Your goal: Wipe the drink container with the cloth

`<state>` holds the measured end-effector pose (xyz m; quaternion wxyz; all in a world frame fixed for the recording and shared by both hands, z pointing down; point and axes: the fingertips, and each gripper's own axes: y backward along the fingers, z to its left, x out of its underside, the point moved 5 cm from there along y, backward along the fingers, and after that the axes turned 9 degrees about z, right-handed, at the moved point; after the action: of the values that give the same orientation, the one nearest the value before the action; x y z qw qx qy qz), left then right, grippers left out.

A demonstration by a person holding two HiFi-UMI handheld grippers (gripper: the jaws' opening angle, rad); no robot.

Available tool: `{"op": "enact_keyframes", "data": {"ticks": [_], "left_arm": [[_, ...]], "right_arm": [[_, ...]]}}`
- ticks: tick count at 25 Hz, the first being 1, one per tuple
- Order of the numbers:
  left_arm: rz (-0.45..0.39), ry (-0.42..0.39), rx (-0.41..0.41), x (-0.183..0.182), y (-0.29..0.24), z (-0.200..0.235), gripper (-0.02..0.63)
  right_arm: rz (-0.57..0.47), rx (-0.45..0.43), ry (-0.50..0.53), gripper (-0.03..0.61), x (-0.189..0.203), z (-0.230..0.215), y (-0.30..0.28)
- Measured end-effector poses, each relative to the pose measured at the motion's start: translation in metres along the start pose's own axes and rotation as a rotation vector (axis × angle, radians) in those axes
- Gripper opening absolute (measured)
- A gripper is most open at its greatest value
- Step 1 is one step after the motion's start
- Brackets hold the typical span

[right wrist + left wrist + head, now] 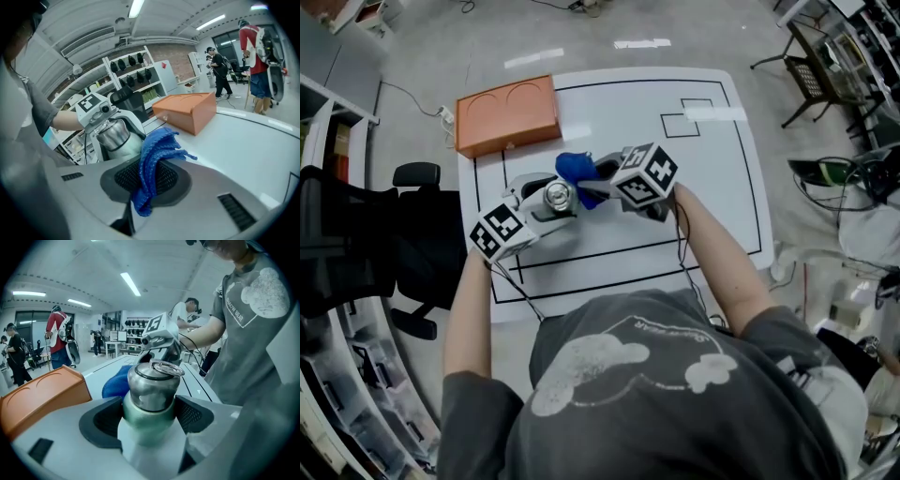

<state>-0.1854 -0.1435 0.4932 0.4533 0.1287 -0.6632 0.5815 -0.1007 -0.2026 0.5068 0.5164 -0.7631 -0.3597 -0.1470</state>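
So here we've got the left hand-held gripper [150, 416] clamped round the drink container [152, 385]. It's a metal bottle with a greenish body, a steel shoulder and a clear lid, and it sits snug between both jaws with the lid end pointing away from the gripper. In the head view it's over the middle-left part of the white desk [712, 187]. Whether the bottle's base actually touches the desk we honestly can't tell from that angle.

The right hand-held gripper [147, 180] has its jaws squeezed together on the blue cloth [157, 150] — one end is pinched in the jaws and the rest bunches up and fans out in front. From above, the cloth sits right against the far side of the bottle's top, and the two grippers meet nose to nose there.

The orange box [506, 114] lies at the far-left corner of the desk, just beyond the cloth but apart from it. A black office chair [417, 234] stands off the desk's left edge.
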Motion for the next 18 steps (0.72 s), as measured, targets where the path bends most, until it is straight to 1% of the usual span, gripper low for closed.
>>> {"op": "enact_keyframes", "data": {"ticks": [4,8,13,18], "left_arm": [[-0.009,0.022,-0.003,0.002,-0.001,-0.001,0.352],[-0.038,0.106,-0.028,0.006,0.001,0.000,0.353],[-0.064,0.191,-0.126,0.010,0.004,-0.004,0.353],[-0.103,0.313,-0.249,0.013,0.008,-0.010,0.353]], "right_arm": [[0.034,0.020,-0.052,0.043,0.015,-0.007,-0.013],[0.095,0.061,-0.051,0.043,0.025,-0.010,-0.023],[0.095,0.089,-0.043,0.044,0.026,-0.009,-0.021],[0.046,0.111,-0.041,0.044,0.026,-0.005,-0.013]]}}
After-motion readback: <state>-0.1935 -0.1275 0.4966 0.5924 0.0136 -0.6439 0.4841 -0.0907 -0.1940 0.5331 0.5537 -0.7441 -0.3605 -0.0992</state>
